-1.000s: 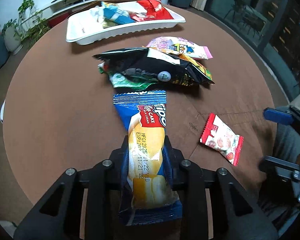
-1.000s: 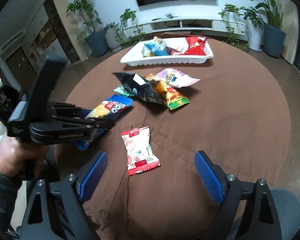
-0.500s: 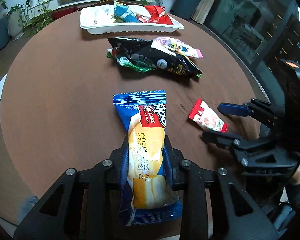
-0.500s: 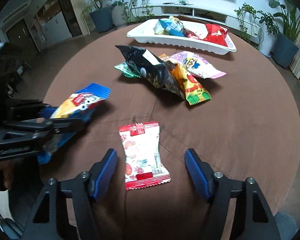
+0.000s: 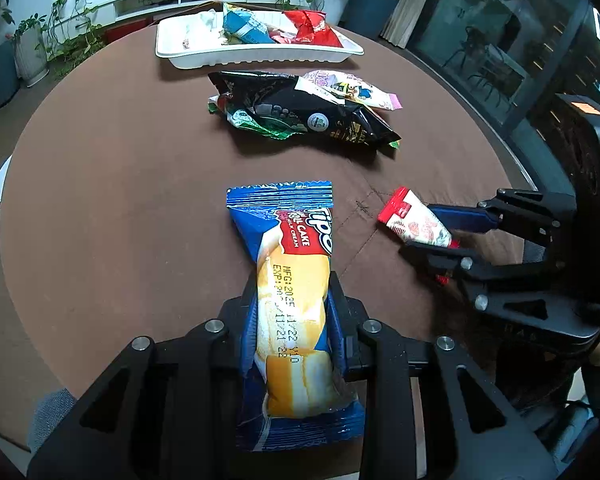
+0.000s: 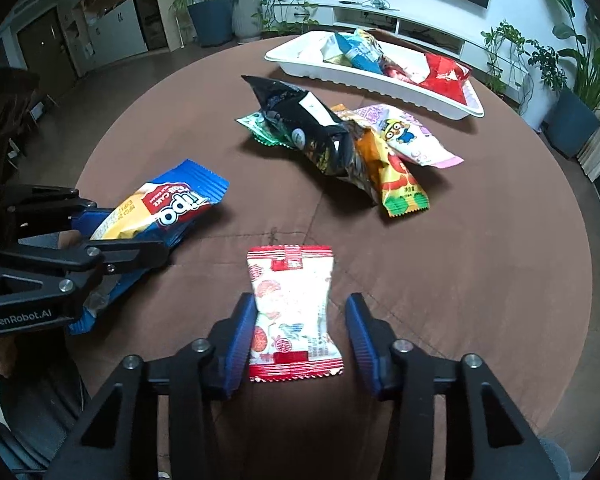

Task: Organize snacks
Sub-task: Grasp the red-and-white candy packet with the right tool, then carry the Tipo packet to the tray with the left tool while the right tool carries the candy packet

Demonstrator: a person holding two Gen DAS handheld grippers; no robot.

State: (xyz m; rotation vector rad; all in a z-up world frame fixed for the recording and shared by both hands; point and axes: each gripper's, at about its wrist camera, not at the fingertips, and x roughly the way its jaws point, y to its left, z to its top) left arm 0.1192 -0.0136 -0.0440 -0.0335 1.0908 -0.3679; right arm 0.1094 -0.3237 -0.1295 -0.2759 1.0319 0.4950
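Note:
My left gripper (image 5: pixel 294 292) is shut on a blue and yellow roll cake packet (image 5: pixel 296 240), held just above the brown round table (image 5: pixel 120 200). The same packet (image 6: pixel 172 200) shows at the left of the right wrist view. My right gripper (image 6: pixel 300 308) straddles a small red and white snack packet (image 6: pixel 292 300) lying flat on the table. Its jaws are closing: the left blue pad is at the packet's edge, while the right pad still stands a little off it. Seen from the left wrist, that packet (image 5: pixel 412 220) lies between the right gripper's fingers.
A white tray (image 6: pixel 364 80) with several snack packets stands at the far side of the table. Between it and the grippers lies a pile of loose packets, with a black bag (image 6: pixel 300 128) on top. Potted plants and a low white shelf stand beyond the table.
My right gripper has come down over the red and white packet and its jaws have narrowed around it. The left gripper has kept its hold on the roll cake and shifted slightly.

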